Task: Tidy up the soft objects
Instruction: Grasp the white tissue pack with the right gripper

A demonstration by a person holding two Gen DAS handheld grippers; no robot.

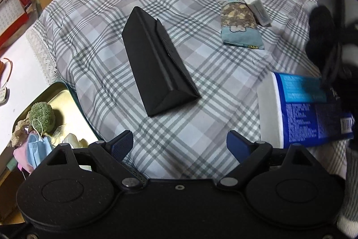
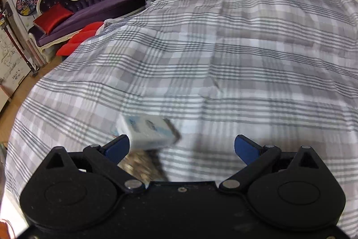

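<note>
Right claw (image 2: 181, 147) gapes (empty), tissue pack (image 2: 148, 134) beside its left finger.

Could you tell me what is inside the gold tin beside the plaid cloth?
The gold tin holds a green fuzzy ball, a blue face mask, some lace and a pale object. Its near part is hidden behind the left gripper, so anything there is unseen.

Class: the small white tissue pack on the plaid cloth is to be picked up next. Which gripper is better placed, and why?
Right. The right gripper, jaws open, has the white tissue pack close before its left jaw. The left gripper, also open, sees that pack far across the plaid cloth.
</note>
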